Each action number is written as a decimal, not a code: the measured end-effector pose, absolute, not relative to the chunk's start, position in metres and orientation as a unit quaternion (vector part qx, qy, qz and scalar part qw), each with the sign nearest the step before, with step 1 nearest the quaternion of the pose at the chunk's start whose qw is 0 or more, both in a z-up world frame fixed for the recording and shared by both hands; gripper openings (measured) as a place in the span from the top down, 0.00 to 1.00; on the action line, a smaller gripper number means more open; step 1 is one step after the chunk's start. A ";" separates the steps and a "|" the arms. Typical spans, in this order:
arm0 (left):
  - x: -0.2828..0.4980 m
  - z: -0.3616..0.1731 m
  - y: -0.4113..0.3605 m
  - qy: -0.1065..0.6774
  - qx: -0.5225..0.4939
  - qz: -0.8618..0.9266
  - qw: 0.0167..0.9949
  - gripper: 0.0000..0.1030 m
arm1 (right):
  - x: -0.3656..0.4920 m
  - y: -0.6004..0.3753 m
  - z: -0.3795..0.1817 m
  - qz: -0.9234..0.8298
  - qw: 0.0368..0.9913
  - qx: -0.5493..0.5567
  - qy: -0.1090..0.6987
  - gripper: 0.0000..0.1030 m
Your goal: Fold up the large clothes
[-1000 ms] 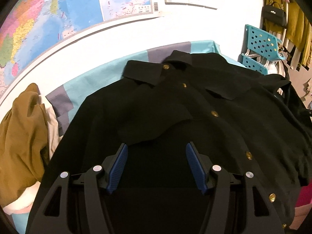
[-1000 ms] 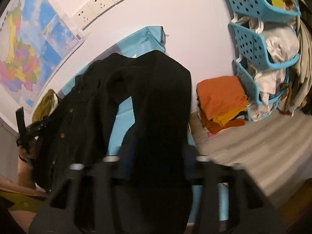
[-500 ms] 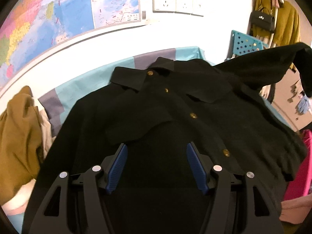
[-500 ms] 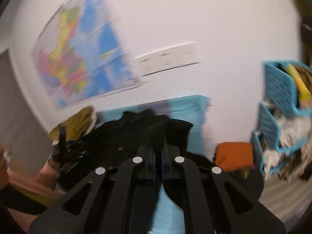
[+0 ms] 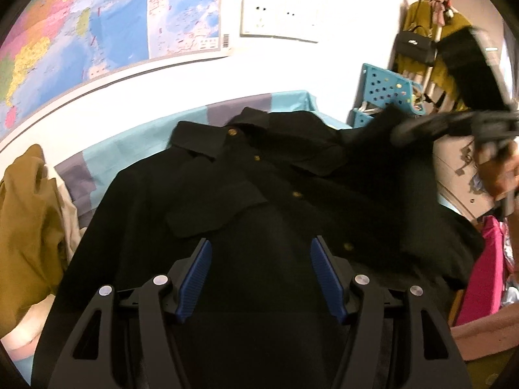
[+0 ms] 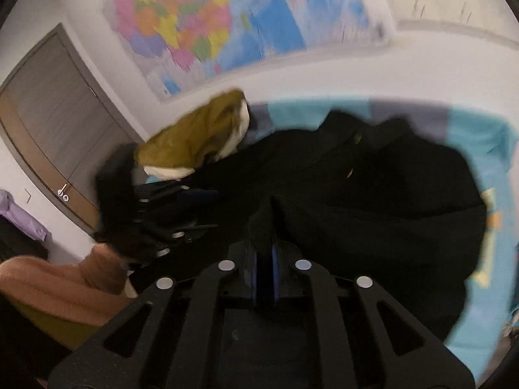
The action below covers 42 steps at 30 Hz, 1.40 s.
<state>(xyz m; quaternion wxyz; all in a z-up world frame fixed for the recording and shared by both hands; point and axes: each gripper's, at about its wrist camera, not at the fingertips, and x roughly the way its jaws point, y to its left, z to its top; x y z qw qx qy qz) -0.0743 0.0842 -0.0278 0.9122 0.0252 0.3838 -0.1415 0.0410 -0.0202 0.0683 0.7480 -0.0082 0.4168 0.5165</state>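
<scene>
Over the black shirt point(image 5: 259, 194), my right gripper point(image 6: 264, 269) pinched its sleeve mid-fold; left gripper point(image 5: 261, 275) hovered open; laying flat came next.

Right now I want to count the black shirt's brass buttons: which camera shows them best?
The left wrist view: the black shirt lies sharp, front up, brass buttons along the placket. The right wrist view is blurred; there the shirt is a dark mass.

Matt black cloth shirt point(image 5: 279, 201) with shiny brass-like buttons point(image 5: 296, 194), smooth teal and grey cloth cover point(image 5: 136, 142), glossy paper map point(image 5: 107, 29), perforated blue plastic basket point(image 5: 387, 86), ribbed blue pads point(image 5: 194, 280), wood-grain door point(image 6: 55, 129)
</scene>
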 end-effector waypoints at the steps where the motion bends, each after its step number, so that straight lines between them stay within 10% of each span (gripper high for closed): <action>1: -0.075 -0.028 0.082 0.384 0.022 -0.149 0.911 0.36 | 0.047 -0.009 0.056 0.511 0.745 -0.004 0.428 0.74; 4: -0.078 -0.032 0.070 0.388 0.018 -0.175 0.905 0.26 | 0.054 0.004 0.034 0.513 0.730 0.011 0.451 0.50; 19: -0.052 -0.067 -0.030 0.450 0.079 -0.233 0.859 0.11 | 0.101 -0.166 0.023 0.330 0.839 0.124 0.415 0.40; 21: -0.050 -0.071 -0.031 0.452 0.082 -0.223 0.860 0.27 | 0.109 -0.175 0.004 0.314 0.835 0.137 0.430 0.40; 24: -0.045 -0.074 -0.019 0.471 0.052 -0.228 0.851 0.84 | 0.117 -0.180 -0.013 0.308 0.829 0.147 0.443 0.40; 27: -0.051 -0.059 0.009 0.450 0.010 -0.234 0.862 0.92 | 0.124 -0.183 -0.022 0.313 0.822 0.163 0.446 0.40; 36: -0.062 -0.031 0.134 0.429 -0.080 -0.102 0.894 0.95 | 0.138 -0.166 -0.038 0.347 0.801 0.173 0.455 0.25; 41: -0.060 -0.041 0.162 0.449 -0.080 -0.031 0.889 0.75 | 0.138 -0.154 -0.040 0.356 0.800 0.157 0.458 0.53; 42: -0.065 -0.040 0.161 0.445 -0.083 -0.050 0.890 0.56 | 0.138 -0.152 -0.040 0.356 0.799 0.150 0.460 0.57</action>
